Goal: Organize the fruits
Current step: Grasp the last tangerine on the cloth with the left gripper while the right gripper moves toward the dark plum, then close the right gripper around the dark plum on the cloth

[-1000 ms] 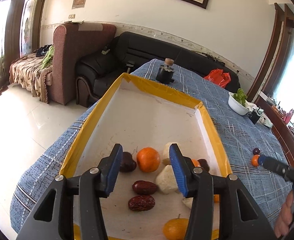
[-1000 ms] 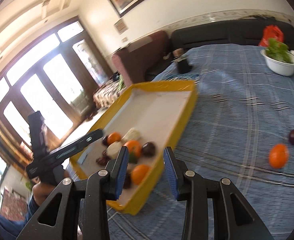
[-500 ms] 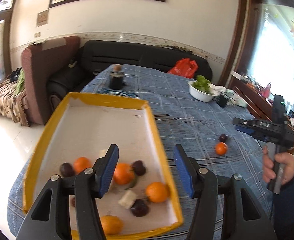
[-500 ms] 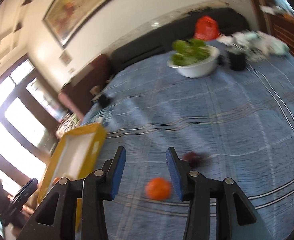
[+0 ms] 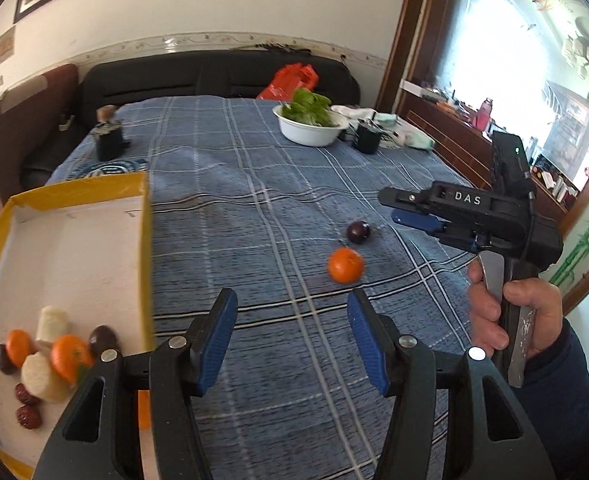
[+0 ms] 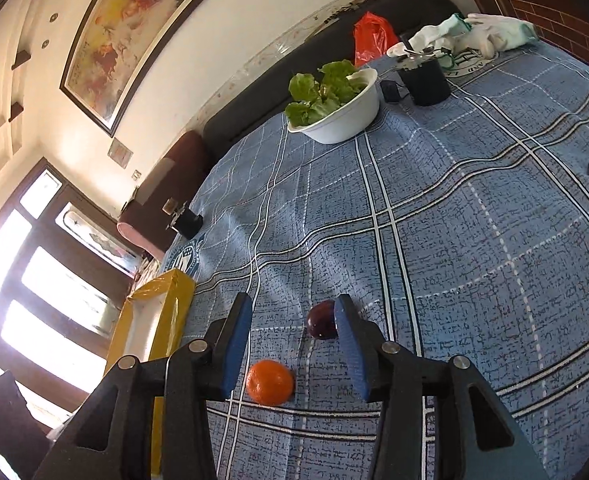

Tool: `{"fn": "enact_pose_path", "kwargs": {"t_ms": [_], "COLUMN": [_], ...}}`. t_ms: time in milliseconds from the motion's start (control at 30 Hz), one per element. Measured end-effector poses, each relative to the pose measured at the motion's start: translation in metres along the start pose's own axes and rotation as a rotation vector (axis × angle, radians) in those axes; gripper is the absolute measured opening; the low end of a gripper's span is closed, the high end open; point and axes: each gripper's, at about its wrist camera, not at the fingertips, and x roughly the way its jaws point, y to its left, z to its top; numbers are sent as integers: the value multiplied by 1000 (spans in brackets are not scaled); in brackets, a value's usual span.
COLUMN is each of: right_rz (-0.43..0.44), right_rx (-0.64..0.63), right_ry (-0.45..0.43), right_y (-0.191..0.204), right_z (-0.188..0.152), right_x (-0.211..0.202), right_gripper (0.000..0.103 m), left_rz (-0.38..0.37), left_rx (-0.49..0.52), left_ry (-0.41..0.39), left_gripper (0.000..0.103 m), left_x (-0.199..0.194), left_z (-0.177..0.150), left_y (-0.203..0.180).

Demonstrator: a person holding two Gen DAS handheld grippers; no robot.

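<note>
An orange (image 5: 345, 265) and a dark plum (image 5: 358, 231) lie loose on the blue checked tablecloth. The yellow tray (image 5: 145, 240) at the left holds oranges, plums, red dates and white pieces. My left gripper (image 5: 292, 330) is open and empty, above the cloth to the right of the tray. My right gripper (image 6: 292, 346) is open and empty, low over the cloth, with the orange (image 6: 269, 382) between its fingers and the plum (image 6: 321, 319) just beyond, by the right finger. It also shows in the left wrist view (image 5: 414, 210), close to the plum.
A white bowl of lettuce (image 5: 309, 130) (image 6: 340, 114), a black cup (image 5: 366, 140) and white gloves (image 6: 490, 34) stand at the far end. A small dark bottle (image 5: 108, 138) is at the far left. A black sofa runs behind the table.
My left gripper has swung right, from over the tray to over the open cloth. My right gripper has moved away from the tray and down to the loose orange and plum.
</note>
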Motion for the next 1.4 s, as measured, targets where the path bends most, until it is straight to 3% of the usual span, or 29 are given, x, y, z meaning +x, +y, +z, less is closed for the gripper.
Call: {"fn": "enact_pose_path", "kwargs": {"t_ms": [400, 600, 733, 1267, 1400], "right_rz": [3, 7, 10, -24, -32], "right_rx": [35, 39, 43, 10, -14], "right_ry": [-34, -40, -38, -11, 1], "right_y": [-6, -6, -7, -6, -3], "right_z": [4, 5, 6, 2, 1], "right_x": [-6, -9, -8, 4, 10], "right_gripper": [48, 48, 48, 48, 48], "left_rz": [-38, 15, 25, 0, 22], "left_rx": [30, 56, 63, 6, -10], "left_ry": [156, 170, 172, 147, 91], "left_gripper": [56, 52, 34, 34, 34], "left_x": [96, 127, 134, 122, 105], "left_z": [25, 26, 23, 20, 19], "left_y": [-46, -58, -58, -39, -25]}}
